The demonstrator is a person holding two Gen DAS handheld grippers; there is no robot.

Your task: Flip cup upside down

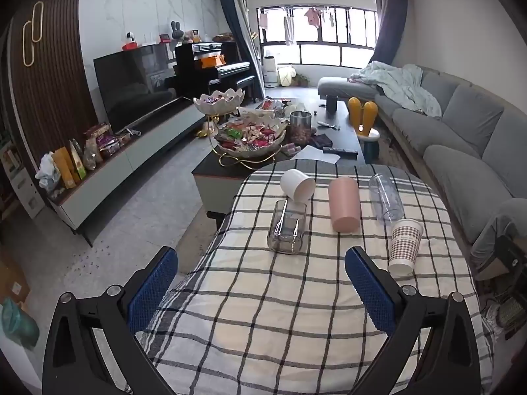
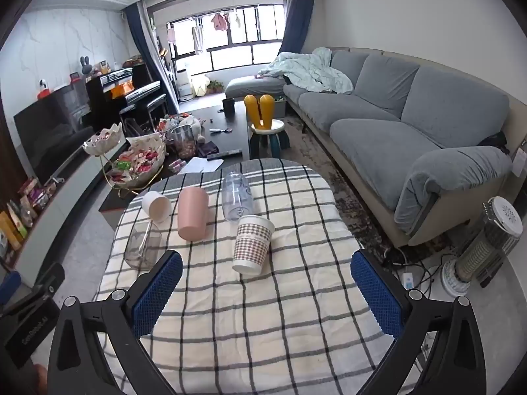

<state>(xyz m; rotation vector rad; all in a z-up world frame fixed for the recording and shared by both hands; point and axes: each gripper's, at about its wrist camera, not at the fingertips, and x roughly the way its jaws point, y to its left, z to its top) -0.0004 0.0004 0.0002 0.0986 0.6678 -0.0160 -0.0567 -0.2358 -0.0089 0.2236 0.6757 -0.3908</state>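
Several cups lie on their sides on the checked tablecloth (image 1: 263, 296): a white cup (image 1: 297, 185), a pink cup (image 1: 343, 204), a clear plastic cup (image 1: 386, 197), a checked paper cup (image 1: 404, 246) and a clear glass (image 1: 287, 227). They also show in the right wrist view: white cup (image 2: 156, 206), pink cup (image 2: 193, 213), clear plastic cup (image 2: 237, 196), paper cup (image 2: 253, 244), glass (image 2: 141, 246). My left gripper (image 1: 262, 288) is open and empty, short of the glass. My right gripper (image 2: 266, 291) is open and empty, just short of the paper cup.
A dark coffee table (image 1: 342, 115) with tiered snack bowls (image 1: 248, 135) stands beyond the checked table. A grey sofa (image 2: 411, 125) runs along the right. A heater (image 2: 487, 240) and cables lie on the floor at right. A TV cabinet (image 1: 131, 151) is at left.
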